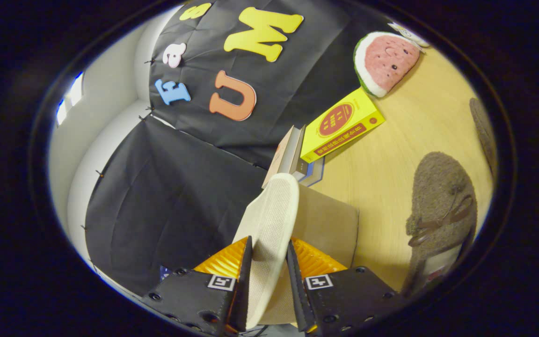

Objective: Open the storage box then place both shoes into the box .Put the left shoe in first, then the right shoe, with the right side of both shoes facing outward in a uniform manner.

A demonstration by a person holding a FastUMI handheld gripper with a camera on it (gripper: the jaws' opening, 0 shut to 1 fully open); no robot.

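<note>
- hand-held gripper (268, 276) is clamped on a slipper (269, 224), both fingers pressing its sides; sole faces the camera, edge-on, toe pointing away.
- View is rolled hard, so the worktop (391, 168) runs up one side. Held slipper is tipped well off level.
- Second shoe: brown fuzzy slipper (440, 206) with a bow, lying on the worktop, well apart from the fingers.
- Beige panel (328, 220) just behind the held slipper is probably the storage box or its lid. Can't tell which, or whether it's open.
- Can't tell from the sole whether the held one is the left shoe.
- Risks:
  - grip is on a soft, thin edge, so the slipper could twist or slide out during the swing.
  - wrong shoe first, if this is the right one.
  - roll left uncorrected means the wrong side faces outward.
  - toe catching the box rim if the lid isn't fully open.
- Counts: 2 slippers (1 held, 1 on the worktop), 1 beige panel, 1 yellow book (342, 124) on a stack of about 3 books (293, 157), 1 watermelon plush (384, 61).
</note>
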